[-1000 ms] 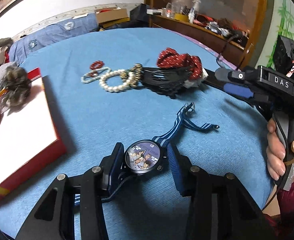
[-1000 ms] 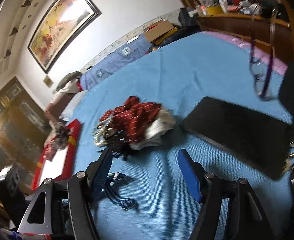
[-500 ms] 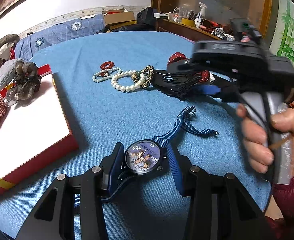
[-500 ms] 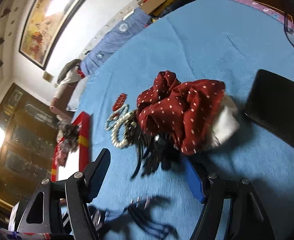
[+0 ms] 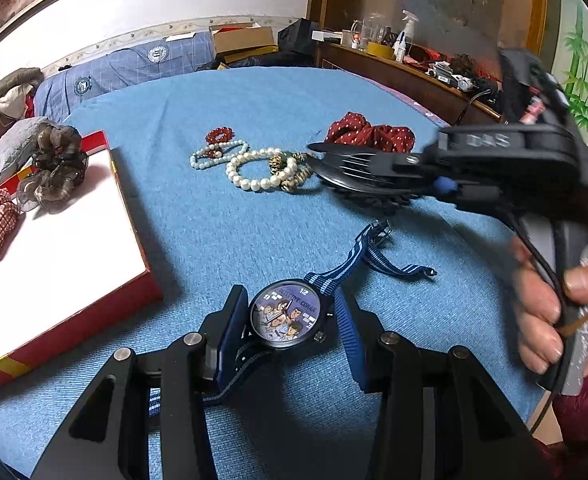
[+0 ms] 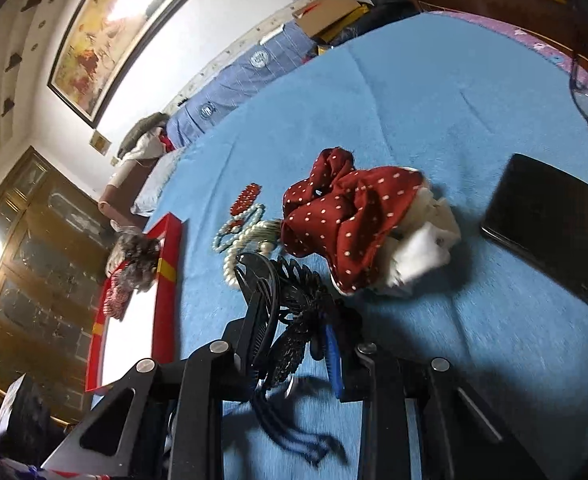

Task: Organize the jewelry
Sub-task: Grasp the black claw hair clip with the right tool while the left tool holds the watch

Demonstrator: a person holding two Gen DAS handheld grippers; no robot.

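Two scrunchies (image 5: 50, 176) already sit on the red box (image 5: 94, 308). The left gripper (image 5: 290, 324) squeezes the watch (image 5: 286, 316), and the right gripper (image 6: 294, 332) is closing on the black hair clip (image 6: 297, 312). The pearls (image 5: 254, 172) and red scrunchie (image 6: 341, 216) wait on the blue cloth (image 5: 214, 240).

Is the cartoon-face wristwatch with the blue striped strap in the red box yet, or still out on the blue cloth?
Still out: the cartoon-face wristwatch lies on the blue cloth, right of the red box.

- one watch (image 5: 286, 317)
- two pearl strands (image 5: 254, 174)
- one red bead bracelet (image 5: 219, 136)
- one black hair clip (image 6: 297, 320)
- three scrunchies (image 5: 369, 134)
- one red tray (image 5: 150, 284)
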